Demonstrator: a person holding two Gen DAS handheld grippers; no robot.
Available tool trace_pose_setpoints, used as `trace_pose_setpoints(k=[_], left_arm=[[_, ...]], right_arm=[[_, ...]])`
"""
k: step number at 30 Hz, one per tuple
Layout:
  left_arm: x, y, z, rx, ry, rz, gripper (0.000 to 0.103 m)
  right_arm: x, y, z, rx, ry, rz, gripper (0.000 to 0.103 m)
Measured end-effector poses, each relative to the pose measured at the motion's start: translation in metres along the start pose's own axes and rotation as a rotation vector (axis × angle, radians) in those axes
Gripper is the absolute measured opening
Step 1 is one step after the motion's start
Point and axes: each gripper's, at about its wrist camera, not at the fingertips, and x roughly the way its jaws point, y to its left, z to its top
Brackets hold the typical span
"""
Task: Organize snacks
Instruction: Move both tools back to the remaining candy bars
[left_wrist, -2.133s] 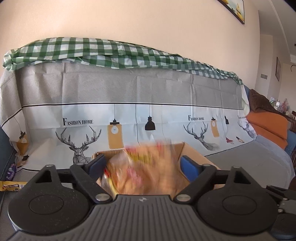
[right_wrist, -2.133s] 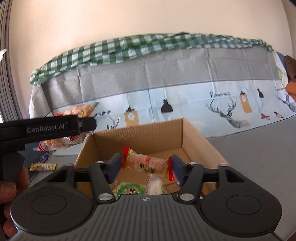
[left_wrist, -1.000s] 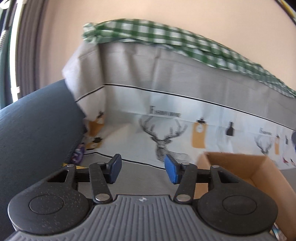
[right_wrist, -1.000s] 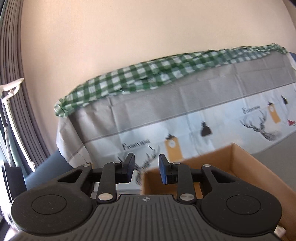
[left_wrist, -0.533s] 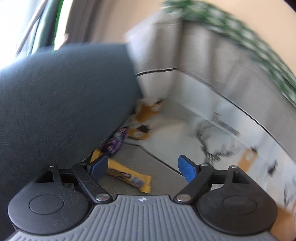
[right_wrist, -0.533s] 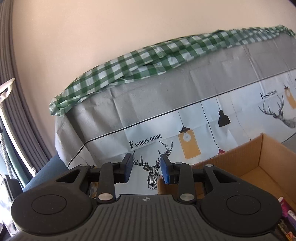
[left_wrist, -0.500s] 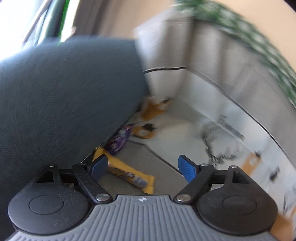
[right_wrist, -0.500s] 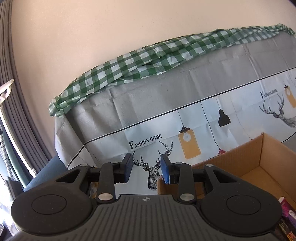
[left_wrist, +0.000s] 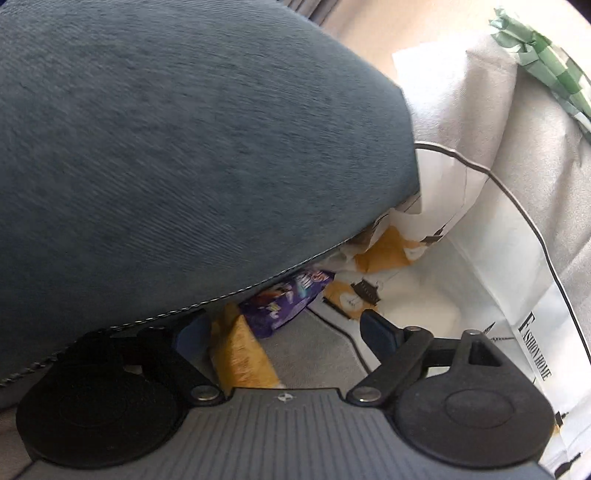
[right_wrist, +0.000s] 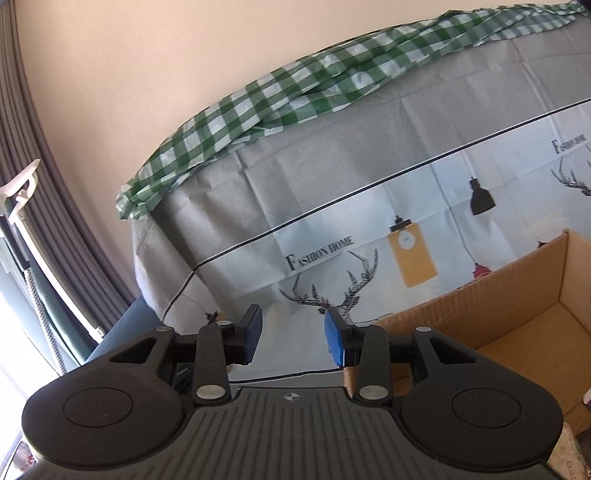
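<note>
In the left wrist view my left gripper (left_wrist: 284, 332) is open, low over the grey seat beside the sofa arm. A yellow snack bar (left_wrist: 242, 354) lies between its fingers, nearer the left finger (left_wrist: 190, 334). A purple snack packet (left_wrist: 291, 295) lies just beyond it, partly tucked under the blue armrest. In the right wrist view my right gripper (right_wrist: 291, 334) is open and empty, held up left of the cardboard box (right_wrist: 517, 306). The box's floor shows bare at its far left corner; snack edges show at the frame's right edge.
A big blue sofa armrest (left_wrist: 166, 147) fills the left and top of the left wrist view, close over the snacks. A printed deer-pattern cover (right_wrist: 369, 258) and a green checked cloth (right_wrist: 295, 92) drape the sofa back. Grey curtains (right_wrist: 44, 184) hang at the left.
My left gripper let a snack bag go into the box, swung left and dropped down to the yellow bar by the armrest. My right gripper released its packet, rose and turned left.
</note>
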Motion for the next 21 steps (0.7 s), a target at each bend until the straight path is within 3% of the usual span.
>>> trace_pose_setpoints(k=[2, 4, 7, 10, 14, 21], left_arm=[[0.001, -0.002, -0.004, 0.01, -0.038, 0.001, 0.083], [0.003, 0.001, -0.007, 0.001, -0.062, 0.046, 0.053], [0.008, 0.009, -0.008, -0.026, -0.059, 0.063, 0.023], [0.003, 0.012, -0.004, -0.014, -0.053, 0.034, 0.013], [-0.007, 0.013, 0.001, 0.008, -0.007, -0.048, 0.011], [-0.035, 0.026, 0.0, 0.081, 0.23, -0.212, 0.007]], right_arm=[[0.0, 0.001, 0.0, -0.007, 0.003, 0.011, 0.04], [0.0, 0.002, 0.0, -0.012, 0.007, 0.02, 0.04], [0.0, 0.002, 0.0, -0.017, 0.009, 0.019, 0.04], [0.0, 0.003, 0.0, -0.024, 0.013, 0.018, 0.04], [0.002, 0.007, -0.002, -0.042, 0.016, 0.021, 0.04], [0.004, 0.017, -0.003, -0.084, 0.021, 0.031, 0.04]])
